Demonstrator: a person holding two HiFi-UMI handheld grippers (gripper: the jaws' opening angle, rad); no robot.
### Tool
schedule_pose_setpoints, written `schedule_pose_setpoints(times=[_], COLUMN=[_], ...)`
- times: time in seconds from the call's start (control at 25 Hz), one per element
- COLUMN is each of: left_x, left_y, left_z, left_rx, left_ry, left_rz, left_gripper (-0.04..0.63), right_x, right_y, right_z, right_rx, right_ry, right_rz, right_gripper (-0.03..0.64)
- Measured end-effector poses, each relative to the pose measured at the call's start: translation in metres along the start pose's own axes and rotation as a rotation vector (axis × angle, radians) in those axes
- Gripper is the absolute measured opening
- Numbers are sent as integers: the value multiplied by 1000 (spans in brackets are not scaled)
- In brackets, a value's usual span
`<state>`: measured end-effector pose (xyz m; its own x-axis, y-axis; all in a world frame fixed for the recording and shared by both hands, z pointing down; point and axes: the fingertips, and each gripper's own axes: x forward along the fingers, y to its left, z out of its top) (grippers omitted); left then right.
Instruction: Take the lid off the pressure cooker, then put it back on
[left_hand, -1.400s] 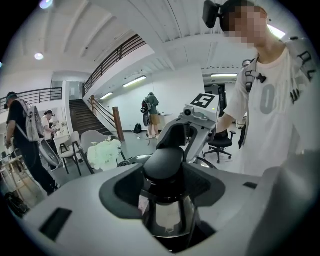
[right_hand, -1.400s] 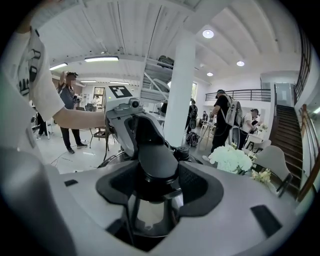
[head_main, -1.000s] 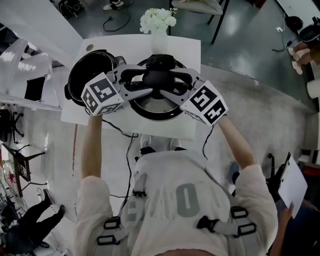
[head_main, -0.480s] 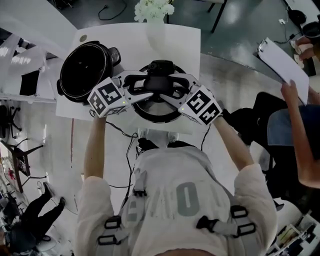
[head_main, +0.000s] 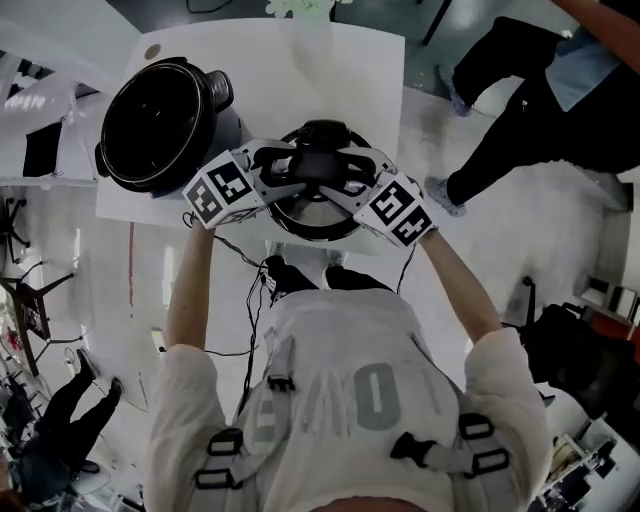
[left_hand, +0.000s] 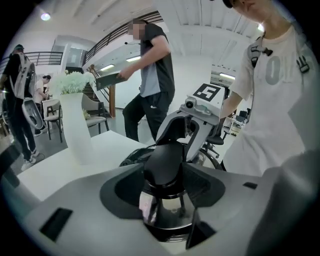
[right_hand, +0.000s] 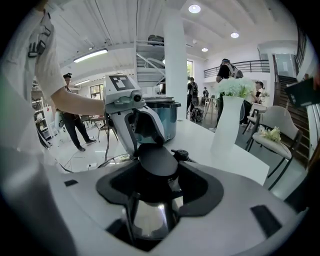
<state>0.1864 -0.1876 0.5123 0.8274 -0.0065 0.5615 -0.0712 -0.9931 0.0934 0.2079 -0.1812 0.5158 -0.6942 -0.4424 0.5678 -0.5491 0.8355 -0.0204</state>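
Both tools meet at one point. The left tool (left_hand: 166, 186) and the right tool (right_hand: 154, 187) pinch the black handle (left_hand: 167, 160) of the pressure cooker lid (head_main: 312, 215) from opposite sides. Their pads press against the handle's flanks, and polished steel shows beneath.

The lid is off the cooker, at the near edge of the white desk (head_main: 345, 75). It is just to the right of the open pot (head_main: 160, 120), whose dark inside lies bare. From overhead it is hard to say whether the lid's rim rests on the desk or hangs just above it.

A white vase (right_hand: 227, 127) of flowers stands at the desk's far side, and a bystander (left_hand: 150, 70) stands behind it.

The lid looks heavy and rigid, and its smooth steel is likely slippery. The moulded handle at the centre is the sound place to hold it, and a grip from both sides should keep it level. To go back on, it will probably need to come down flat over the pot's rim and line up before it seats.
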Motion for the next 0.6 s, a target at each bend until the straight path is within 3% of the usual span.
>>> schedule_pose_setpoints(times=[0.12,0.4,0.6], left_x=[6,19,26], left_y=[-4,-13,-18], left_z=[-8,-21,-23], left_rx=[-2,70,3], left_ry=[4,81,28], left_rz=[0,3,-18], left_gripper=[238,238,227], right_x=[4,8,9], right_y=[3,10,12], right_z=[-10,-32,-53], right_rx=[-1,-53,-68], right_ry=[20,79,110], right_rz=[7,-14,-10], right_gripper=[256,256,256])
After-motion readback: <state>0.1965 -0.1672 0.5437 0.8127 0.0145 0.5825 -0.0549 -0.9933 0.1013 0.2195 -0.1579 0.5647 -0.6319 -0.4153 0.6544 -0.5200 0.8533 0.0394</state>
